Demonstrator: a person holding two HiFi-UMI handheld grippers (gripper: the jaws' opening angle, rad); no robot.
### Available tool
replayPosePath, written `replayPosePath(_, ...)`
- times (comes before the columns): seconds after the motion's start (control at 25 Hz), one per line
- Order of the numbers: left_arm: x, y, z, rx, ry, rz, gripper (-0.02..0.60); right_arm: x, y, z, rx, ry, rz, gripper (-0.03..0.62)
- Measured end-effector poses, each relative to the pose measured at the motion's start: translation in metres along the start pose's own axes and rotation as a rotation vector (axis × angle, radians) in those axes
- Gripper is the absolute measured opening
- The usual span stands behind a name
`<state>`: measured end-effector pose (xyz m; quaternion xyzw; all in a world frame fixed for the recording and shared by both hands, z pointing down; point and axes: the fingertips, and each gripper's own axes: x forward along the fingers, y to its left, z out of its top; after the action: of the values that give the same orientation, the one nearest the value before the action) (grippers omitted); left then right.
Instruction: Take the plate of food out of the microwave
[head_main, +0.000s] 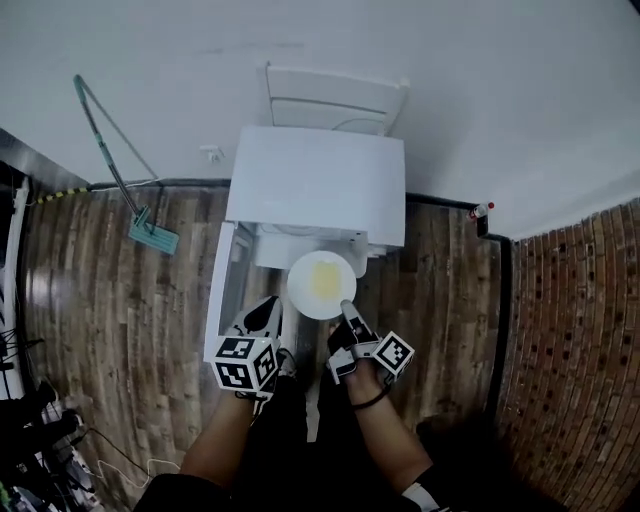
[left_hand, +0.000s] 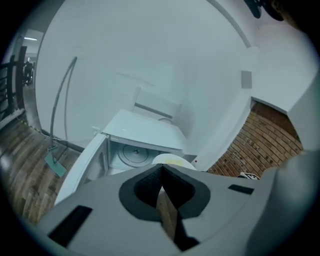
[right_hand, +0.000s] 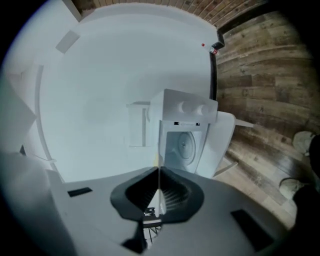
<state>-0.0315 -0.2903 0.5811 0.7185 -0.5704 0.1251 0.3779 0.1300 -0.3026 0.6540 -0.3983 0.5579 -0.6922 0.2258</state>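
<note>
A white plate (head_main: 320, 284) with yellow food on it hangs just outside the open mouth of the white microwave (head_main: 318, 185). My right gripper (head_main: 346, 308) is shut on the plate's near rim. In the right gripper view the plate (right_hand: 158, 162) shows edge-on as a thin line between the closed pads of that gripper (right_hand: 159, 192). My left gripper (head_main: 270, 306) is to the left of the plate, beside the open door (head_main: 222, 300), shut and holding nothing. The left gripper view shows that gripper (left_hand: 161, 187), the plate (left_hand: 170, 161) and the bare glass turntable (left_hand: 134, 155) inside the oven.
The microwave stands on a wood floor against a white wall. A green mop (head_main: 150, 232) leans at the left. A white boxy fixture (head_main: 335, 100) sits behind the oven. A brick wall (head_main: 580, 330) runs along the right. The person's legs are right below the grippers.
</note>
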Motion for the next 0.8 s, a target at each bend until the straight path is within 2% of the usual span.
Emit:
replayPosePath(0.16,-0.020,-0.018,0.063,0.056,-0.081,0.030,0.000,-0.003,0.068,0.021,-0.006,-0.018,0.079,0.025)
replayPosePath(0.36,-0.053,-0.058,0.121,0.147,-0.163,0.024,0.000,-0.024,0.145,0.040,0.025,-0.063,0.112,0.025)
replayPosePath(0.48,-0.068,-0.077,0.157,0.164,-0.223,0.012,0.000,-0.024,0.181,0.054,0.038,-0.101,0.139,0.025)
replayPosePath(0.8,-0.096,-0.114,0.214,0.228,-0.296,-0.017,0.000,-0.012,0.271,0.066,0.021,-0.122,0.208,0.025)
